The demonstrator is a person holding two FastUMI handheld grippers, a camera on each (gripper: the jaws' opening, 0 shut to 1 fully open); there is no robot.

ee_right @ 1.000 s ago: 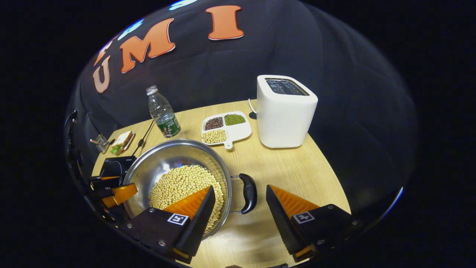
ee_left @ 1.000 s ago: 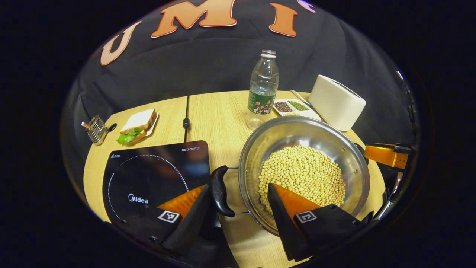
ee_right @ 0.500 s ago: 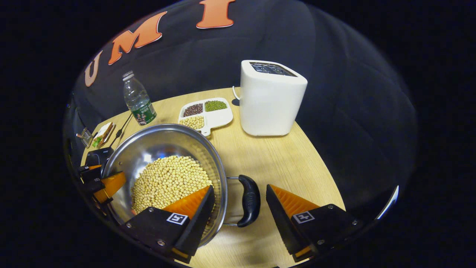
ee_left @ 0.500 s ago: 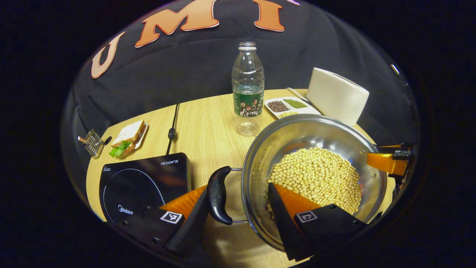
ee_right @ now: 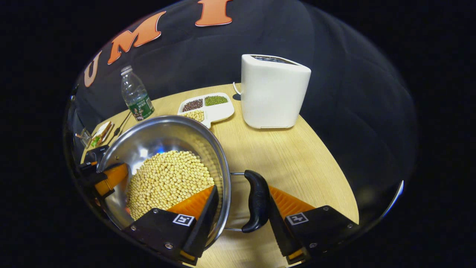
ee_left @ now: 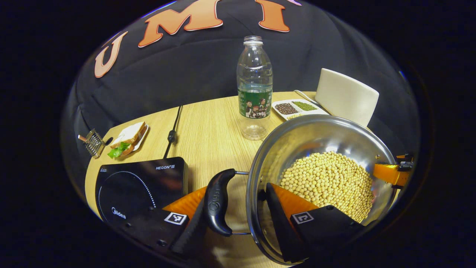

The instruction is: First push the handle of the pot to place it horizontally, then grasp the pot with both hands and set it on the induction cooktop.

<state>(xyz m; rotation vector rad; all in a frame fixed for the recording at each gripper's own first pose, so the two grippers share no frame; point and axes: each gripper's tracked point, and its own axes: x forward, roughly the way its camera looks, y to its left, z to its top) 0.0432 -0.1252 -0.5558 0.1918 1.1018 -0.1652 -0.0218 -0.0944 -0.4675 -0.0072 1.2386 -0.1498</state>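
steel pot (ee_left: 319,137) one, handles two, grippers two

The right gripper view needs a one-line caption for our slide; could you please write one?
Right gripper straddles the rim and side handle of a steel pot of soybeans.

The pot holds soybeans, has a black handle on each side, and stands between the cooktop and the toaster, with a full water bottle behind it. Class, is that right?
One mistake: the bottle is nearly empty, as the left gripper view shows. The pot, soybeans, handles, cooktop and toaster are as stated.
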